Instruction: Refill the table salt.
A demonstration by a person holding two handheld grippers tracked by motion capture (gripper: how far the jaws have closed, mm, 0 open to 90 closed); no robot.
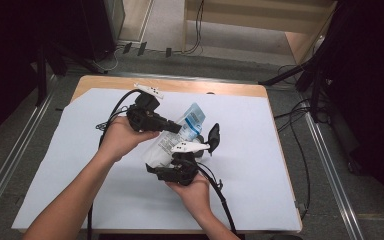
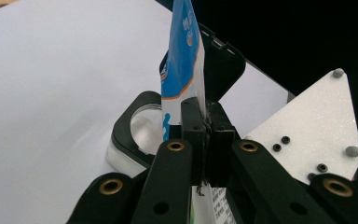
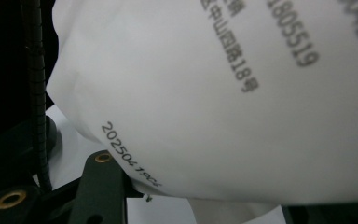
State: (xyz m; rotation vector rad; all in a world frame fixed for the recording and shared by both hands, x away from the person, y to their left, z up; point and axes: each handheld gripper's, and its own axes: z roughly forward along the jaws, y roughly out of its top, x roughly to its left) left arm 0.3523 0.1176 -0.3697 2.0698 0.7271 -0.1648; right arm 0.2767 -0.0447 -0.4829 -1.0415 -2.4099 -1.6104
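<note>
From the high view, two forearms reach in from the bottom over a counter covered by one white sheet. The left hand holds the left gripper pointing right, level with the counter; the right hand holds the right gripper just in front of it, angled left. One white and blue pouch lies between them, held off the sheet — both grippers meet it.

In the left gripper view, the jaws are pressed together on the pouch's thin edge, which stands upright above them.

In the right gripper view, the pouch's white printed face sits right against the camera; I cannot tell how these jaws stand.
</note>
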